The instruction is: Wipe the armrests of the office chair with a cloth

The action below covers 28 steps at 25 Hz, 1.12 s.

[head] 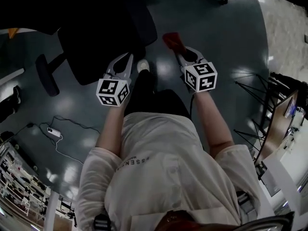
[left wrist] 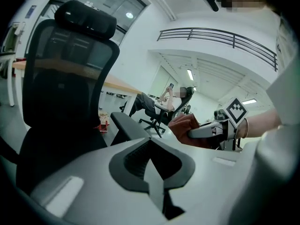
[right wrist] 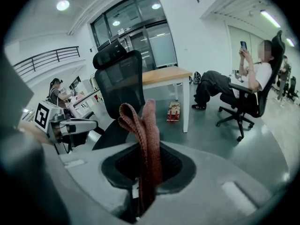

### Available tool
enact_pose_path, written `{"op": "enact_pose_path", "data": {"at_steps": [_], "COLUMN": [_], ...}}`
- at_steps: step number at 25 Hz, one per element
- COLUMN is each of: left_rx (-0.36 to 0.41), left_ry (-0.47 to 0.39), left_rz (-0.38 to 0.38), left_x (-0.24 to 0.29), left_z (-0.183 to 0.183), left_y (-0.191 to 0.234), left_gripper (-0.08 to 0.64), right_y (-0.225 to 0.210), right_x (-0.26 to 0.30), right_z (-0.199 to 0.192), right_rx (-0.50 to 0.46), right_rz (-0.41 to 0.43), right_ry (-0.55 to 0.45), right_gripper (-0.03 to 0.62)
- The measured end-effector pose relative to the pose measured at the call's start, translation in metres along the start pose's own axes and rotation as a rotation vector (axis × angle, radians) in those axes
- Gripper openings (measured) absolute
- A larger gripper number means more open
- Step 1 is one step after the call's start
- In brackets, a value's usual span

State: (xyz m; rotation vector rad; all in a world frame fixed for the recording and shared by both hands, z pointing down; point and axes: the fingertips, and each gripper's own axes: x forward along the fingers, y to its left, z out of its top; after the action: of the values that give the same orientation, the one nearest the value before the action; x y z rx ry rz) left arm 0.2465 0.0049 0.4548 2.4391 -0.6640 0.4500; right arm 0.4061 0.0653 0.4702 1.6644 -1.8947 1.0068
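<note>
We record one line of print across the person's white shirt (head: 153,163), upside down to us and not reliably legible. We read nothing else.

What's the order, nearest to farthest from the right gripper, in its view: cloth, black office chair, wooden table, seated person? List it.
1. cloth: pinched in the jaws, centre.
2. black office chair: just behind, centre-left.
3. wooden table behind that chair, seated person at right: too close to call.
</note>
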Motion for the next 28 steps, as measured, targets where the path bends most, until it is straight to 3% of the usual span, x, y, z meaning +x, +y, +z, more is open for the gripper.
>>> {"op": "enact_pose_path", "data": {"at_steps": [6,12,17,23,28], "left_rx": [-0.024,-0.098,-0.174,-0.258,-0.289], "left_ry": [0.024,0.030,-0.021,-0.059,-0.027], "left_rz": [0.039,0.124,0.236,0.324,0.301], "left_x": [0.034,0.053,0.067,0.071,0.072], "left_z": [0.012,0.003,0.004,-0.009,-0.027], "left_y": [0.022,0.027,0.050,0.058,0.050], "left_gripper": [0.017,0.017,0.017,0.017,0.017], "right_y": [-0.004,0.001,-0.003,0.011,0.037], "right_x": [0.059,0.114,0.167,0.220,0.244], "right_z": [0.070,0.124,0.159,0.182,0.175], "right_rx": [-0.067,-0.224,-0.387,-0.608,-0.683], "right_rz": [0.073,0.189,0.226,0.264,0.301], "right_ry": [-0.006,0.018,0.036,0.025,0.052], "right_gripper": [0.049,0.049,0.049,0.049,0.049]}}
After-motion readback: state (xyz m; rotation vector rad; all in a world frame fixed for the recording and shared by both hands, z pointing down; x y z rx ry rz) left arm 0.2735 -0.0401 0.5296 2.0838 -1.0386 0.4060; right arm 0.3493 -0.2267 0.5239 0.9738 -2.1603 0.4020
